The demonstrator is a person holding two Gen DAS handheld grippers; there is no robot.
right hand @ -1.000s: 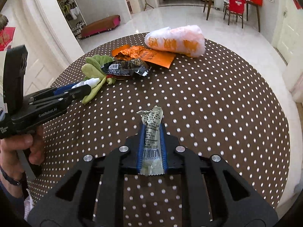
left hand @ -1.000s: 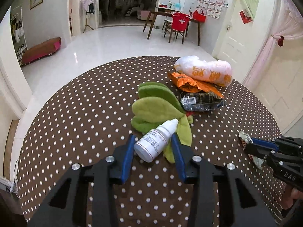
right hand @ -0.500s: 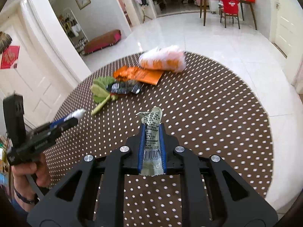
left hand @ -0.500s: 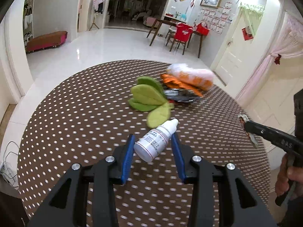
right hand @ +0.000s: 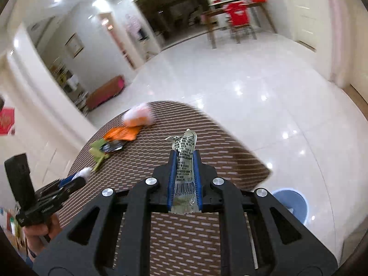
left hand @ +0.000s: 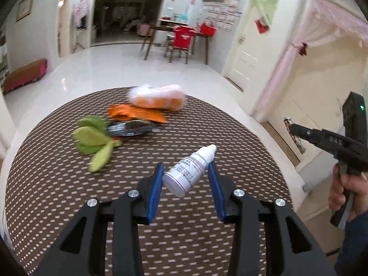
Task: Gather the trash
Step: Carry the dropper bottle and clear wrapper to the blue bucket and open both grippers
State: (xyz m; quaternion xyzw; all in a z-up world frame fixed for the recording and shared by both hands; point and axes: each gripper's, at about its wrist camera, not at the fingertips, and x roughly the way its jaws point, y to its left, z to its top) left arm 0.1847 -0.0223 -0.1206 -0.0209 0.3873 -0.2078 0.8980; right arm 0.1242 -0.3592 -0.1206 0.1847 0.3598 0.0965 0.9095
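Note:
My left gripper (left hand: 185, 172) is shut on a small white dropper bottle (left hand: 188, 171) and holds it above the brown dotted round table (left hand: 57, 172). My right gripper (right hand: 184, 158) is shut on a clear printed wrapper (right hand: 184, 161) and holds it raised over the table's right side. The right gripper also shows in the left wrist view (left hand: 296, 131), off the table's right edge. The left gripper shows in the right wrist view (right hand: 76, 180). On the table lie a white-and-orange bag (left hand: 157, 97), an orange wrapper (left hand: 138, 112), a dark foil wrapper (left hand: 131, 127) and green leaves (left hand: 92, 138).
A blue round bin (right hand: 291, 203) stands on the white tiled floor right of the table. Farther back stand a wooden table with red chairs (left hand: 181, 38) and a low bench (left hand: 23, 74). A white door (left hand: 243, 53) is on the right.
Both grippers have lifted away from the table with their loads and swung right. The pile of trash now looks smaller and farther left. The blue bin has come into the right wrist view.

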